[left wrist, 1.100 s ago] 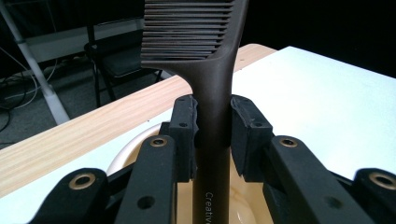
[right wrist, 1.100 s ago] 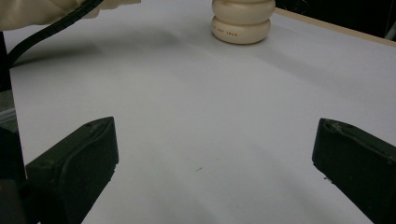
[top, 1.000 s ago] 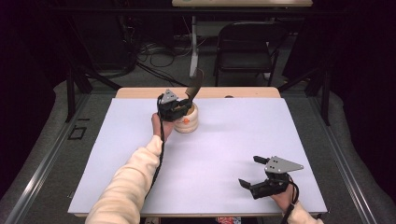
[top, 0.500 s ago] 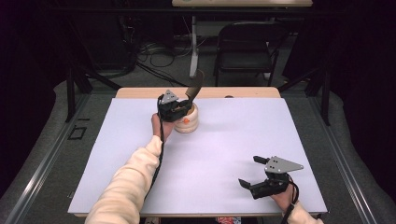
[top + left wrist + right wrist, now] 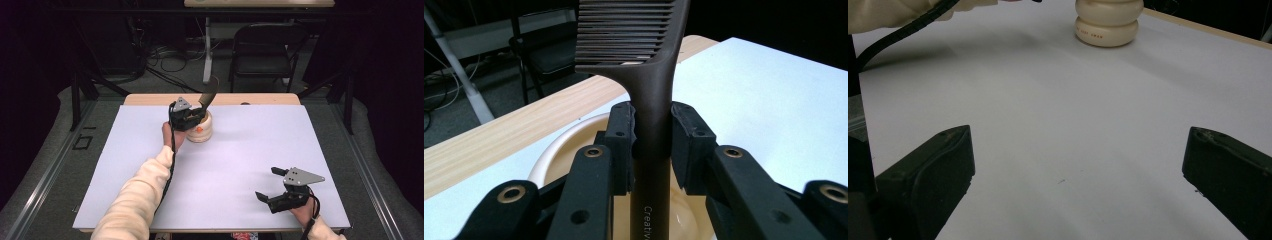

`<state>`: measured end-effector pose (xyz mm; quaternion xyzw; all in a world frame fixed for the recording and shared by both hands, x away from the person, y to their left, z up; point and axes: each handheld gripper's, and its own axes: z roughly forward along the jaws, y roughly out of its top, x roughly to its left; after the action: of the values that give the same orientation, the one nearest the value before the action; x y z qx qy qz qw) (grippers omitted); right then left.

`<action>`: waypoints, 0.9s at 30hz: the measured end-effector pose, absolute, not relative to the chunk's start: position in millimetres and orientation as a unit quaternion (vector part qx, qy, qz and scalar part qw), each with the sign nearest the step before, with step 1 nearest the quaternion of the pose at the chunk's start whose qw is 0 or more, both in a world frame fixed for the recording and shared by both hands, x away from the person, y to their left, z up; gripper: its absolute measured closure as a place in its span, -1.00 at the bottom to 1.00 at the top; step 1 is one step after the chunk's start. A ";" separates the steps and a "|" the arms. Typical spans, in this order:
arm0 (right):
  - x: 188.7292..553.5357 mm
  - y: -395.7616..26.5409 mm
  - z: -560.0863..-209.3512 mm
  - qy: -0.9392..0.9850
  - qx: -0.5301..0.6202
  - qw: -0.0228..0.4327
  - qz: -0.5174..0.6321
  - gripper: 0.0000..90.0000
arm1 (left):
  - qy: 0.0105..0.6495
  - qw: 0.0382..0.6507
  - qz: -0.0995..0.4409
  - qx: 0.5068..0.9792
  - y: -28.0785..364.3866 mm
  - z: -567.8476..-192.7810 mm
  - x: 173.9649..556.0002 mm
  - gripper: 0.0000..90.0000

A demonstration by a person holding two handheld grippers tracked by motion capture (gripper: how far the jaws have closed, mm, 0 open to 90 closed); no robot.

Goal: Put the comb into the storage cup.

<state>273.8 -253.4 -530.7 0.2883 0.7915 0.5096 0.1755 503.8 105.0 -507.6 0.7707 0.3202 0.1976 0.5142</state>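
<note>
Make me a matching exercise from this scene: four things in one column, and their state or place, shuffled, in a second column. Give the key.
Things:
1. comb
2. cream holder
3. right gripper
4. folding chair

States or places:
A. jaws wide apart, nothing between them
B. on the floor beyond the table's far edge
C. clamped by its handle in the left gripper
D. on the white table, under the left gripper

Pairs: 1-C, 2-D, 3-A, 4-B
</note>
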 end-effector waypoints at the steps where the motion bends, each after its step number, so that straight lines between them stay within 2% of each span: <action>1: 273.8 -253.4 -530.8 0.791 0.288 0.176 0.510 -1.00 | 0.320 0.514 0.197 0.771 105.1 -507.7 503.9 0.60; 19: 273.7 -253.3 -530.8 0.792 0.288 0.175 0.509 -1.00 | 0.321 0.517 0.187 0.771 106.7 -512.0 501.8 0.56; 22: 273.6 -253.2 -530.8 0.791 0.289 0.174 0.510 -1.00 | 0.323 0.524 0.185 0.766 108.1 -510.1 501.0 0.26; 27: 273.7 -253.3 -530.7 0.792 0.288 0.175 0.509 -1.00 | 0.328 0.531 0.179 0.761 113.3 -505.2 499.5 0.00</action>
<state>273.7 -253.3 -530.7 0.2885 0.7916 0.5093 0.1752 499.5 113.3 -505.2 0.7606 0.3281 0.1785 0.5310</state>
